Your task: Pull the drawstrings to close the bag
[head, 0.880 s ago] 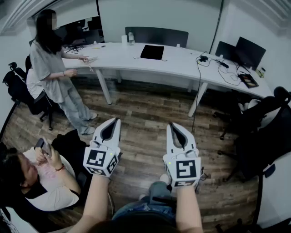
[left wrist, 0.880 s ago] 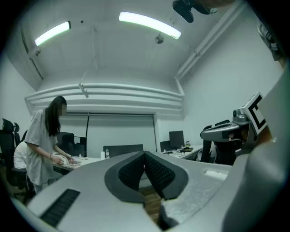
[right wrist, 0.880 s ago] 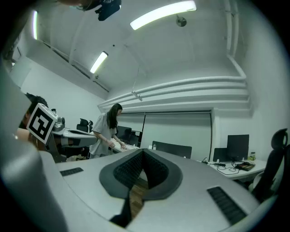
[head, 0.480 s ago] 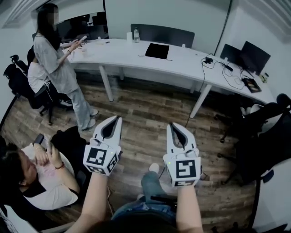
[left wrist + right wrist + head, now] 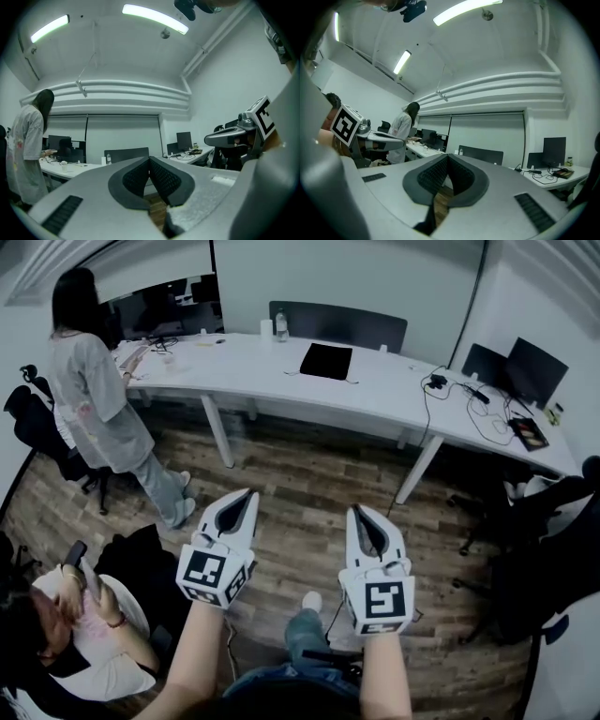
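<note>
The left gripper (image 5: pixel 249 495) and right gripper (image 5: pixel 360 514) hover side by side over the wooden floor (image 5: pixel 291 474), both shut tight, holding nothing.

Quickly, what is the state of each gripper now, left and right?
Left gripper: closed, jaws together, holding nothing.
Right gripper: closed, jaws together, holding nothing.

The room is viewed from head height, steeply downward, over the left gripper (image 5: pixel 249 493) and right gripper (image 5: pixel 357 511) held close below. Each gripper view is taken level, from just behind its jaws. The desk (image 5: pixel 262 357) and standing person (image 5: pixel 94 399) are shared by all three views. Each gripper is also caught in the other's view.
</note>
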Available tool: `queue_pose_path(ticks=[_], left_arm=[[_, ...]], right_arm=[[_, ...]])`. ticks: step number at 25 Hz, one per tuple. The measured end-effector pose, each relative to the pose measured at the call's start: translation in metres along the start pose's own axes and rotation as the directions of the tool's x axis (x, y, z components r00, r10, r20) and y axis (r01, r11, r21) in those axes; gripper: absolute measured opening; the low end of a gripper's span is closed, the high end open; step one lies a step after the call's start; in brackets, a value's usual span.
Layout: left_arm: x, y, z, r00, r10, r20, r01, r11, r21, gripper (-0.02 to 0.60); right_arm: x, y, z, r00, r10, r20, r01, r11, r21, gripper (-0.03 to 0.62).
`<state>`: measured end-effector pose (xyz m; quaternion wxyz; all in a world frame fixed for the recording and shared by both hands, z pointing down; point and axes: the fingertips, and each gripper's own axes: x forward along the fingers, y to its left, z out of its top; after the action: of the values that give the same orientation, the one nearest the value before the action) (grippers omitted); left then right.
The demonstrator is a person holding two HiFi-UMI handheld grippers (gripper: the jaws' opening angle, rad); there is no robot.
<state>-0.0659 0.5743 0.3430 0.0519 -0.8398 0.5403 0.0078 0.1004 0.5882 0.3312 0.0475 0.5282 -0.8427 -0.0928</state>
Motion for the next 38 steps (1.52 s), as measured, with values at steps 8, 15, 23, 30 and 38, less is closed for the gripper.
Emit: queue_pose_path(ticks=[8,15,23,30,38], left_arm=[[0.116,0.039,-0.005,1.000,-0.013,-0.022,0.014,1.000,0.014,-0.002],[0.214,0.068,-0.018,0.999,-0.017,-0.044,0.016,1.000,-0.024,-0.002],[0.271,0.095,-0.032,0.997,0.028,-0.068,-0.031,0.999,-0.041,-0.002],[0.302,0.122,-0.043,0.995,0.059,-0.076,-0.062,0.997,-0.044,-0.002],[0.372,0.163,-0.050,0.996,0.039,-0.076,-0.042,0.999,-0.031,-0.002]], right_arm=[[0.107,-0.063,0.002,1.000,0.004,0.026,-0.004,1.000,0.003,-0.006],[0.193,-0.116,-0.010,1.000,0.020,0.009,-0.020,1.000,0.003,-0.006],[0.248,-0.152,-0.025,0.999,0.041,0.007,-0.041,0.999,0.020,-0.006],[0.283,-0.168,-0.041,0.999,0.046,-0.001,-0.046,0.998,0.041,-0.006],[0.343,-0.204,-0.044,0.999,-0.007,0.043,0.005,0.999,0.032,-0.006]])
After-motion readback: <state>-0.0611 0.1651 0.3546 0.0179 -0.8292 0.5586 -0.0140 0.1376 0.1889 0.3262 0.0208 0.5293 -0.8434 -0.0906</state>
